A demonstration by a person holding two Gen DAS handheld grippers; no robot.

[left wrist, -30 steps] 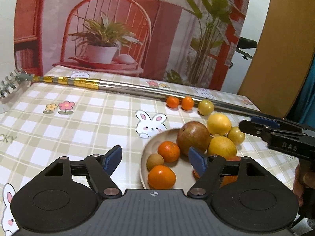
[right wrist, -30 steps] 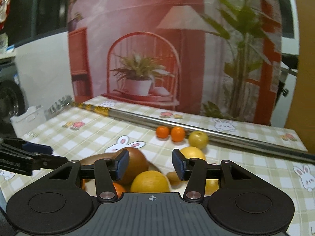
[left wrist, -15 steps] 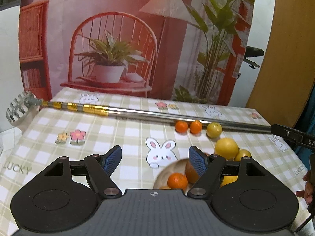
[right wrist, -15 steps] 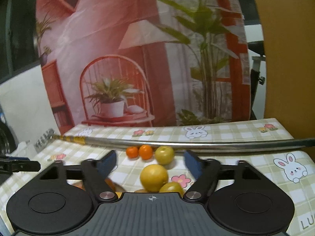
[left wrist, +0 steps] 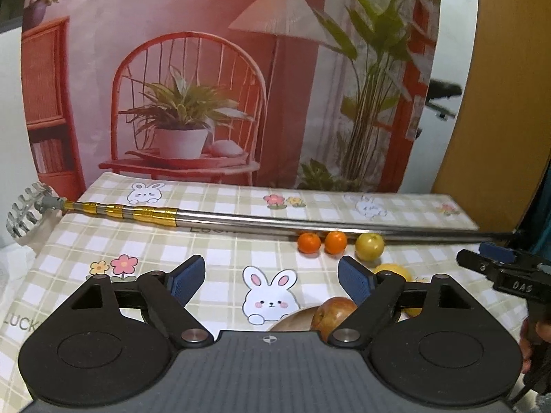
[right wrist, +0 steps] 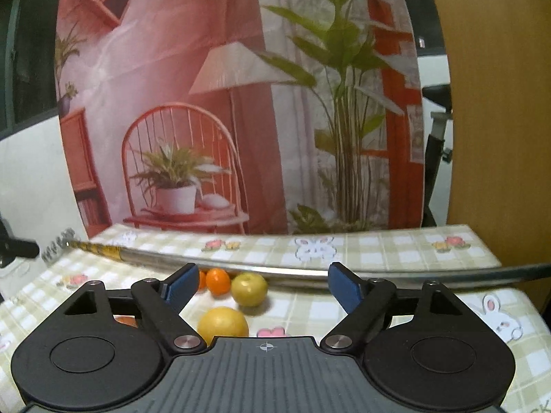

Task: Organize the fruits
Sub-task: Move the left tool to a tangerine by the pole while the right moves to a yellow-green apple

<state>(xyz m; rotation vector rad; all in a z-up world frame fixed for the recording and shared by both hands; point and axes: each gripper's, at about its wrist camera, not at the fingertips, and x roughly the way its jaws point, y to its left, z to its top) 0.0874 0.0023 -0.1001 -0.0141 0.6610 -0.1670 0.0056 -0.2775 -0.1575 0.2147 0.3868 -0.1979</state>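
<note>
Fruits sit grouped on the checked tablecloth: two tangerines and a yellow-green fruit against the metal pole, a lemon nearer. Both hands have drawn back from the plate; the right gripper, pinched narrow a second ago, now stands wide, easing inward, empty; left gripper opening, empty. A placement looks finished.

Dim warm indoor light, reddish cast on the backdrop, soft shadows under the fruit, glare along the metal pole, fisheye bending at edges, right view slightly blurred.
</note>
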